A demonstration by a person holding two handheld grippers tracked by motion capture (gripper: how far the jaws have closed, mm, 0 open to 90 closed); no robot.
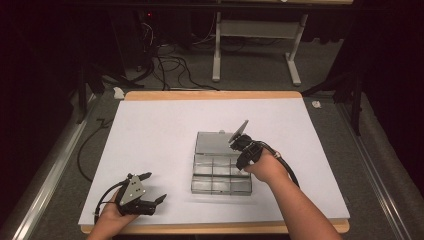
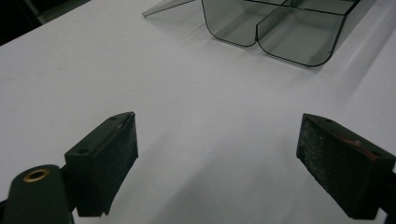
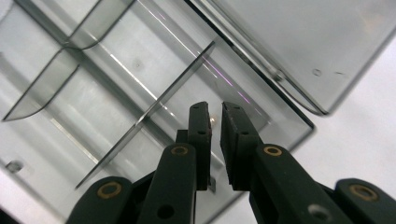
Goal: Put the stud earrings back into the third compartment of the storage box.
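Clear compartment box (image 1: pixel 220 172) sits centre-right of the high view on the white table sheet (image 1: pixel 150 130), lid (image 1: pixel 212 142) thrown open and lying flat behind it toward the top of frame.

R gripper (image 1: pixel 243 169) is down over the box's right side. In the right gripper view its tips (image 3: pixel 215 122) hang inside a compartment at frame centre, jaws narrow w/ just a slit between them. A tiny pale speck (image 3: pixel 214 120) shows in the slit; can't tell if it's a held part or a glint. Probably dropping or picking sth small, hence the near-closed jaws and steep angle.

L gripper (image 1: pixel 154 187) rests lower left of the high view, well apart from the box, jaws wide w/ nothing between them, parked out of the way. In the left gripper view the box corner (image 2: pixel 280 32) is at the top of frame.
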